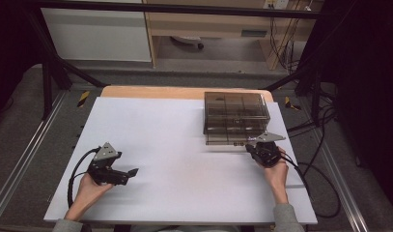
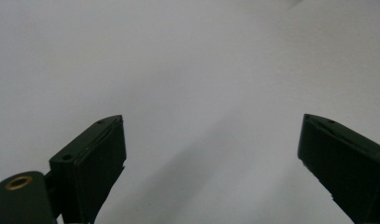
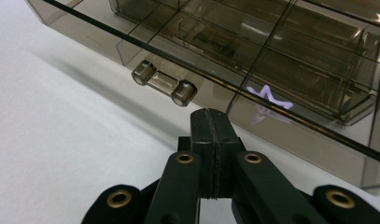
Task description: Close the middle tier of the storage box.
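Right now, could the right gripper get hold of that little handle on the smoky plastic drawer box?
Probably yes. The right gripper sits just short of the handle, nothing between, but its jaws are shut and would need to open first.

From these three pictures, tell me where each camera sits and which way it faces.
High view: above the person's side, facing forward and down on the white table; both hands show.
Left gripper view: on the left gripper, facing bare tabletop, jaws apart.
Right gripper view: on the right gripper, jaws together, facing the smoky plastic drawer box.
High and right views share the box.
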`<action>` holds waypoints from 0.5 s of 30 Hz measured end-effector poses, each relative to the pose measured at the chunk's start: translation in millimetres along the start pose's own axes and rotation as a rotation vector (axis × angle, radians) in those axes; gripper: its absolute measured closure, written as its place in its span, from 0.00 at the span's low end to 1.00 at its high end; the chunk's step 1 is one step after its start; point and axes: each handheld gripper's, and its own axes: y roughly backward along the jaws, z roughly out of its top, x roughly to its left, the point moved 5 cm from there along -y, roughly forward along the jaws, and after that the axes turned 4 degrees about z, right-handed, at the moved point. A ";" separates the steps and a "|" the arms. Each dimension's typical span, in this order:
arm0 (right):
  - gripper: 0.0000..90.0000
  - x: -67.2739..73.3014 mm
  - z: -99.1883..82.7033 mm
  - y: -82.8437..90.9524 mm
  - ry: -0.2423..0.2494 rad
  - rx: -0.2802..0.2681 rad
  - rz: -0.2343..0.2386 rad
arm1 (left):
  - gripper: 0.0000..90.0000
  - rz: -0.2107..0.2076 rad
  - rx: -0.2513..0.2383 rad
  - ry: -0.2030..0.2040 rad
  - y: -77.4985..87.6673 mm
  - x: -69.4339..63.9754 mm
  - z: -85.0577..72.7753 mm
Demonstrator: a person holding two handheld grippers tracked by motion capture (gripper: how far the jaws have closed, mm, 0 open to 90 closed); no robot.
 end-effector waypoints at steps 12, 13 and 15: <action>1.00 -0.3 3.8 -5.1 0.016 0.002 0.004 | 0.08 -0.007 0.001 0.000 -0.4 -0.3 -0.2; 1.00 -0.8 4.1 -5.2 0.018 0.001 0.004 | 0.08 -0.008 0.001 0.000 -0.4 -0.3 -0.3; 1.00 -1.4 4.6 -5.9 0.018 0.001 0.005 | 0.08 -0.007 0.002 0.001 -0.5 -0.3 -0.5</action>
